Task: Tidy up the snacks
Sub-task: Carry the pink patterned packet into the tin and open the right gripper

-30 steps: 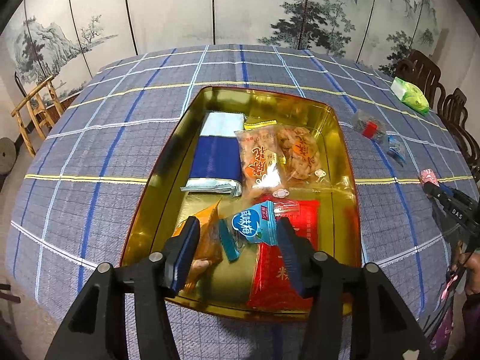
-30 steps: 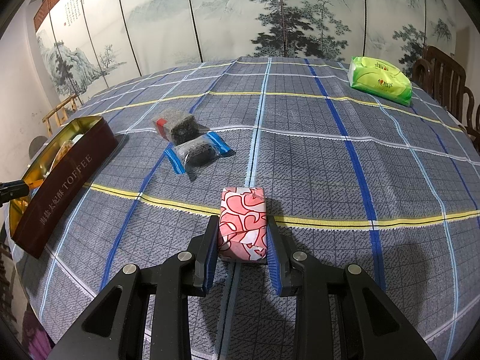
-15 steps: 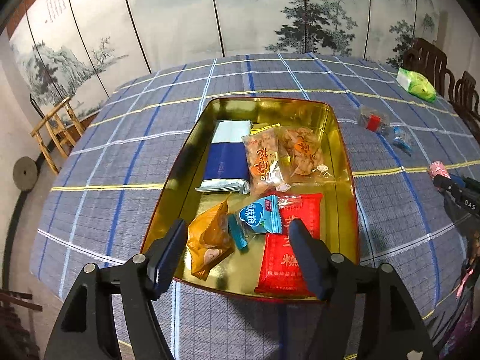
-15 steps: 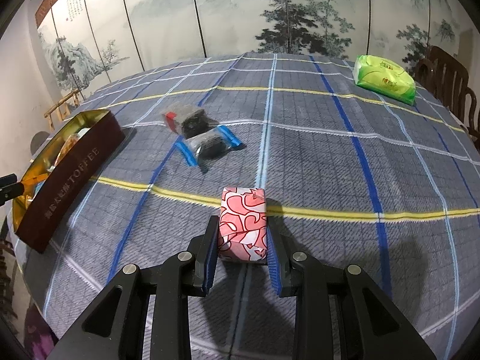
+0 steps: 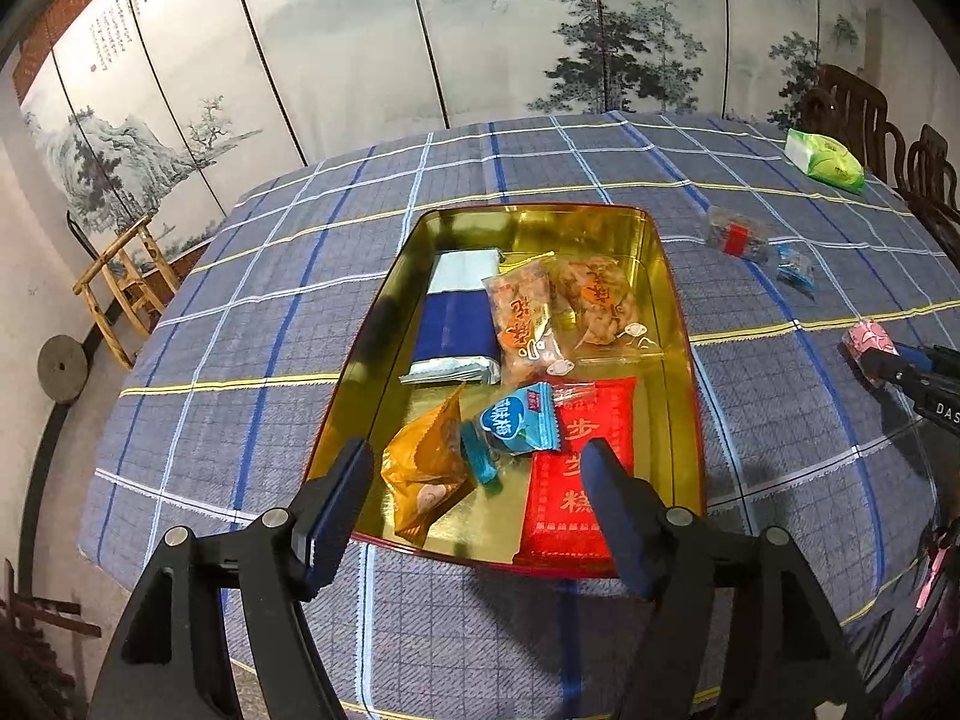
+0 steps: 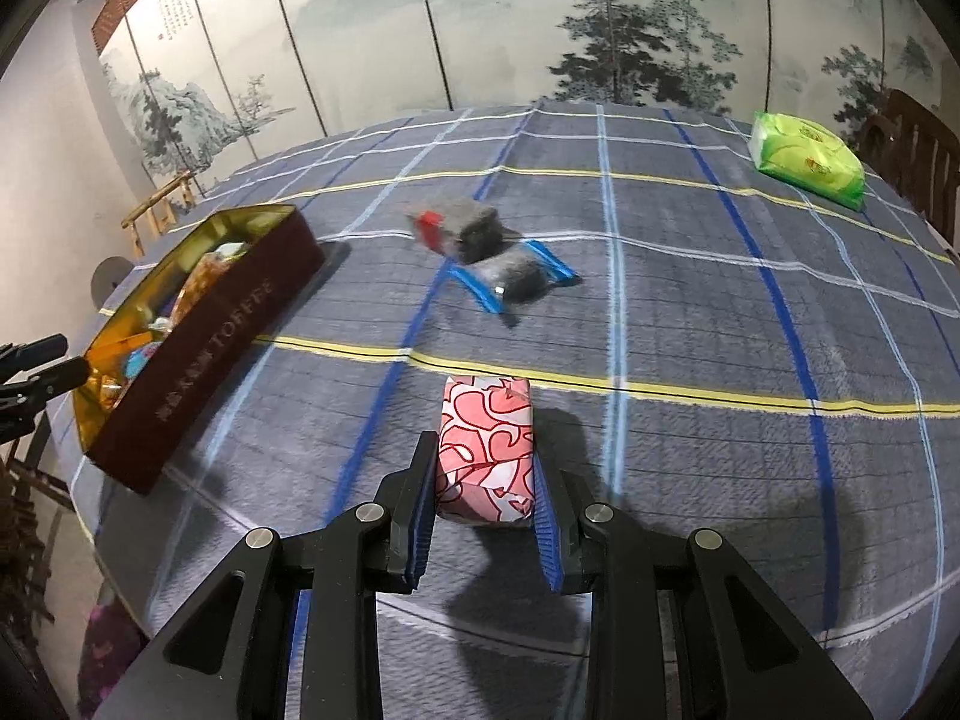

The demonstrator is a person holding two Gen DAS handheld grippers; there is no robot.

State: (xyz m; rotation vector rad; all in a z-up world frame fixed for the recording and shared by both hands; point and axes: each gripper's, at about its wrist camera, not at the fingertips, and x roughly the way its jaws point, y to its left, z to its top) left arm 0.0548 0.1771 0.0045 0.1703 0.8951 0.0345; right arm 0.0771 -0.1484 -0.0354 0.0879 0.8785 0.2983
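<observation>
Beyond spread, empty left gripper (image 5: 477, 480) fingers, gold tin (image 5: 678, 324) holding snack packets (image 5: 522, 426); right gripper (image 6: 483, 516) fingers pinching pink packet (image 6: 486, 450).

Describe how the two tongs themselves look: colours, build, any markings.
Both the left tongs and the right tongs are matte black frames with triangular cut-outs and silver round bolts. Their fingers carry blue ribbed pads. White letters "DAS" show on the right one's side. No cables or sleeves are visible.
</observation>
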